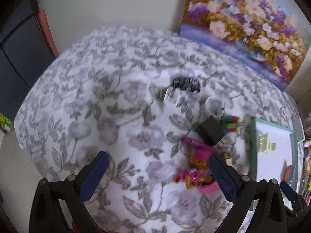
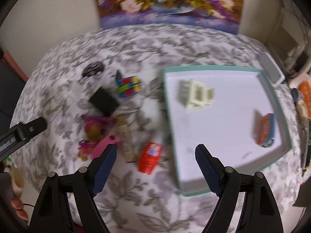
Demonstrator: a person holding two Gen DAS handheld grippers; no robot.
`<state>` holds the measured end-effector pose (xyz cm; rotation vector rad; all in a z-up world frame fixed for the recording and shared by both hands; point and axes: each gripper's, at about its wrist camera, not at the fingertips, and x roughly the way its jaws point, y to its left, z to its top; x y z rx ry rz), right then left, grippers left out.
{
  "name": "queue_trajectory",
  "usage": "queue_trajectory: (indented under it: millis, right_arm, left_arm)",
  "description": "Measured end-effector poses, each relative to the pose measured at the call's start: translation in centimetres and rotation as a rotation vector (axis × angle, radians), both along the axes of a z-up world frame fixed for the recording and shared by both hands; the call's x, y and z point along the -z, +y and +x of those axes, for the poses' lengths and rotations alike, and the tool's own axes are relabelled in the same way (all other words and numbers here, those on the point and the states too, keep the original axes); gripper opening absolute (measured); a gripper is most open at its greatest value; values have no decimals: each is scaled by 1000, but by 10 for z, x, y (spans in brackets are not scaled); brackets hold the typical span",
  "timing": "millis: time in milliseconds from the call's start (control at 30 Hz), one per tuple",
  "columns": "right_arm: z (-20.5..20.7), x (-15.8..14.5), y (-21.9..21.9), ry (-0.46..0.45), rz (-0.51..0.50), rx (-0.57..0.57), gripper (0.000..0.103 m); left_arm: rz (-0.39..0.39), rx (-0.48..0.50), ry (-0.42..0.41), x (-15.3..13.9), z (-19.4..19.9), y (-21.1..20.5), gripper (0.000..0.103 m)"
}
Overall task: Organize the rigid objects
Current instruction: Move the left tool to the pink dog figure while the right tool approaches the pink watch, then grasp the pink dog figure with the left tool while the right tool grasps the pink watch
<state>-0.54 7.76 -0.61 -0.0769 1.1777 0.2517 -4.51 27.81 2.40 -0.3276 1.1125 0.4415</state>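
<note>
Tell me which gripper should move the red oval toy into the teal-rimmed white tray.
Right. The right gripper hangs open just above the red oval toy, with the teal-rimmed white tray alongside. The left wrist view doesn't show the toy.

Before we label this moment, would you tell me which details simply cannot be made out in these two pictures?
- Left wrist view: motion blur smears the white object beside the toy car; its identity is unclear.
- Left wrist view: the left gripper's right finger covers part of the pink doll.
- Right wrist view: print on the red pack and on the orange box in the tray is blurred.
- Right wrist view: clutter at the right edge is cut off.
</note>
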Motion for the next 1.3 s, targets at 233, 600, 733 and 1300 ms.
queue_trajectory:
  millis: [233, 600, 733, 1300]
  right_arm:
    - [-2, 19, 31, 69, 21, -39, 83]
    - [-2, 30, 57, 105, 62, -91, 51]
    - [-4, 32, 66, 113, 77, -118, 41]
    - [0, 49, 75, 171, 139, -109, 14]
  left_arm:
    - [-64, -63, 121, 43, 4, 18, 103]
    - [-123, -125, 129, 55, -1, 32, 103]
    - [-133, -126, 128, 55, 0, 33, 103]
    - [-162, -112, 135, 61, 3, 31, 103]
